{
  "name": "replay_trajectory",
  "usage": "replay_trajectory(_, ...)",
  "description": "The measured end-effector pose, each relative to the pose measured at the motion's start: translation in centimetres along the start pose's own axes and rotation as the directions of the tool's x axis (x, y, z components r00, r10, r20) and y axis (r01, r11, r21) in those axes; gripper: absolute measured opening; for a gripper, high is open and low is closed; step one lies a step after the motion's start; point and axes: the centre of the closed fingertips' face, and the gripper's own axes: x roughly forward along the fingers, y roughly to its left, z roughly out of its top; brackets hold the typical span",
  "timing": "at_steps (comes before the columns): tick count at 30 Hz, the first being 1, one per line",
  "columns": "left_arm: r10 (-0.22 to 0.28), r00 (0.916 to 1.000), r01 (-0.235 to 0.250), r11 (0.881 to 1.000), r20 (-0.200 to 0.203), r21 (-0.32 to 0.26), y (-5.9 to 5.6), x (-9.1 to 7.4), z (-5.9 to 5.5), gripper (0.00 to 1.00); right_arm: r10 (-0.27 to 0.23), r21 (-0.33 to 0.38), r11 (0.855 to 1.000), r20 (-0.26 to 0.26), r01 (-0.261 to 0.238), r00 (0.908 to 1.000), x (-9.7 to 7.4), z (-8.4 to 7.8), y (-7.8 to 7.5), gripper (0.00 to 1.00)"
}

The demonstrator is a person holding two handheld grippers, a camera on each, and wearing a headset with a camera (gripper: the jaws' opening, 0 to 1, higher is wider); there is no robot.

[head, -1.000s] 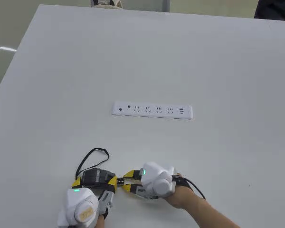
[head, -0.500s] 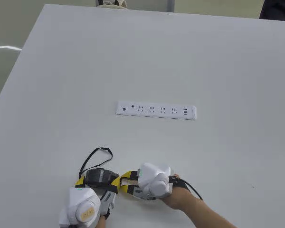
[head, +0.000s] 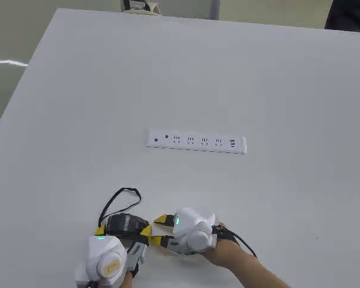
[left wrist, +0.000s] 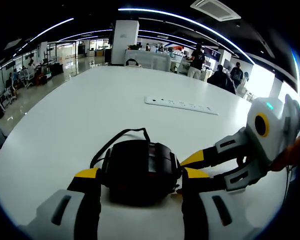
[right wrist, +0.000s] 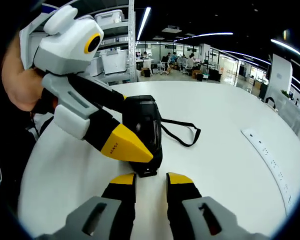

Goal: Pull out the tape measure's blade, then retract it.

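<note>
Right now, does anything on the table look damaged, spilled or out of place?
Nothing stands out. The tape measure is held between the fingers of the left gripper, no blade drawn out, and its strap lies loose on the table. The power strip lies flat and whole.

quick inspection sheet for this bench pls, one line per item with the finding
surface: white table, plain matt top
job's things: black tape measure lying on the table, no blade seen drawn out; its strap loops away from the case
clutter: white power strip mid table, nothing plugged in
grippers: left claw clamps the tape measure's sides; right claw open, just short of the case's blade end
cables: thin black cable trailing behind the right claw
surroundings: open office, people beyond the table's far edge
</note>
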Motion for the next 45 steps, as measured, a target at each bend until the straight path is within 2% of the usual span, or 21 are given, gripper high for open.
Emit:
replay_trajectory(2, -0.027, 0.9996, 0.027, 1.000, -0.005, 0.005, -0.5, -0.1, 0.1, 0.69, -0.017, 0.011, 1.000, -0.005, 0.017, 0.9998, -0.5, -0.1, -0.1, 0.26)
replay_trajectory(5, -0.059, 0.9983, 0.059, 0.997, -0.002, 0.053, -0.7, -0.4, 0.4, 0.73, -0.030, 0.023, 0.999, 0.000, 0.030, 0.9995, -1.3, 0.0, 0.1, 0.30)
replay_trajectory(7, -0.095, 0.9953, 0.096, 0.992, -0.022, 0.083, -1.3, -0.9, 0.2, 0.75, -0.043, 0.031, 0.999, -0.002, 0.043, 0.9991, -1.9, -0.1, 0.3, 0.32)
replay_trajectory(12, -0.149, 0.9875, 0.156, 0.972, -0.049, 0.174, -1.2, -1.7, -0.1, 0.80, -0.081, 0.062, 0.995, -0.004, 0.081, 0.9967, -3.4, -0.3, 1.1, 0.39)
replay_trajectory(15, -0.211, 0.9734, 0.226, 0.948, -0.090, 0.225, -1.6, -2.9, -0.2, 0.83, -0.113, 0.097, 0.989, -0.014, 0.114, 0.9935, -4.5, -0.5, 1.6, 0.45)
replay_trajectory(17, -0.230, 0.9677, 0.250, 0.930, -0.103, 0.271, -1.6, -3.8, 0.0, 0.82, -0.145, 0.112, 0.983, -0.005, 0.144, 0.9895, -5.5, -0.5, 1.9, 0.47)
replay_trajectory(18, -0.260, 0.9592, 0.282, 0.914, -0.112, 0.291, -1.8, -4.3, 0.0, 0.82, -0.153, 0.127, 0.980, -0.005, 0.152, 0.9883, -6.1, -0.6, 2.3, 0.47)
replay_trajectory(20, -0.285, 0.9495, 0.313, 0.897, -0.131, 0.312, -1.9, -5.0, 0.0, 0.83, -0.179, 0.152, 0.972, -0.013, 0.179, 0.9837, -7.0, -0.8, 2.6, 0.51)
replay_trajectory(21, -0.316, 0.9382, 0.345, 0.880, -0.141, 0.326, -2.1, -5.5, -0.1, 0.82, -0.196, 0.163, 0.967, -0.014, 0.195, 0.9806, -7.6, -0.9, 2.9, 0.54)
replay_trajectory(22, -0.321, 0.9362, 0.351, 0.875, -0.142, 0.333, -2.0, -5.9, 0.0, 0.83, -0.208, 0.175, 0.963, -0.018, 0.207, 0.9781, -8.1, -1.1, 3.0, 0.55)
replay_trajectory(23, -0.340, 0.9284, 0.372, 0.856, -0.150, 0.360, -2.1, -6.4, 0.0, 0.83, -0.219, 0.181, 0.959, -0.018, 0.218, 0.9756, -8.7, -1.2, 3.3, 0.56)
replay_trajectory(25, -0.341, 0.9261, 0.377, 0.846, -0.161, 0.378, -1.8, -7.1, 0.0, 0.84, -0.251, 0.204, 0.947, -0.018, 0.249, 0.9678, -9.7, -1.4, 3.5, 0.59)
replay_trajectory(26, -0.354, 0.9198, 0.392, 0.833, -0.169, 0.389, -1.8, -7.6, 0.1, 0.85, -0.269, 0.224, 0.938, -0.017, 0.266, 0.9630, -10.5, -1.5, 3.7, 0.61)
replay_trajectory(29, -0.382, 0.9088, 0.417, 0.817, -0.167, 0.399, -1.6, -8.6, 0.4, 0.88, -0.313, 0.245, 0.919, -0.021, 0.308, 0.9497, -12.5, -1.9, 4.3, 0.65)
replay_trajectory(32, -0.388, 0.9074, 0.419, 0.808, -0.162, 0.414, -0.9, -9.4, 0.6, 0.90, -0.353, 0.269, 0.898, -0.034, 0.349, 0.9350, -14.5, -2.5, 4.8, 0.67)
replay_trajectory(33, -0.393, 0.9056, 0.422, 0.804, -0.159, 0.418, -0.7, -9.7, 0.7, 0.91, -0.372, 0.292, 0.883, -0.040, 0.367, 0.9274, -15.4, -2.8, 5.0, 0.68)
replay_trajectory(35, -0.400, 0.9031, 0.427, 0.800, -0.156, 0.422, -0.4, -10.1, 0.7, 0.93, -0.390, 0.310, 0.870, -0.042, 0.383, 0.9199, -16.4, -2.9, 5.3, 0.70)
replay_trajectory(39, -0.404, 0.9005, 0.432, 0.792, -0.160, 0.431, 0.4, -10.7, 0.6, 0.98, -0.415, 0.320, 0.855, -0.050, 0.408, 0.9083, -18.5, -3.6, 6.2, 0.75)
replay_trajectory(42, -0.418, 0.8937, 0.445, 0.779, -0.164, 0.442, 0.7, -11.4, 0.5, 0.99, -0.439, 0.344, 0.835, -0.058, 0.430, 0.8968, -20.1, -4.0, 6.6, 0.79)
replay_trajectory(43, -0.417, 0.8941, 0.444, 0.777, -0.164, 0.445, 0.9, -11.6, 0.5, 0.99, -0.458, 0.358, 0.820, -0.060, 0.448, 0.8869, -20.9, -3.9, 6.8, 0.80)
replay_trajectory(45, -0.422, 0.8911, 0.450, 0.772, -0.168, 0.450, 1.2, -12.0, 0.5, 0.99, -0.470, 0.373, 0.812, -0.041, 0.450, 0.8820, -21.9, -3.8, 7.1, 0.82)
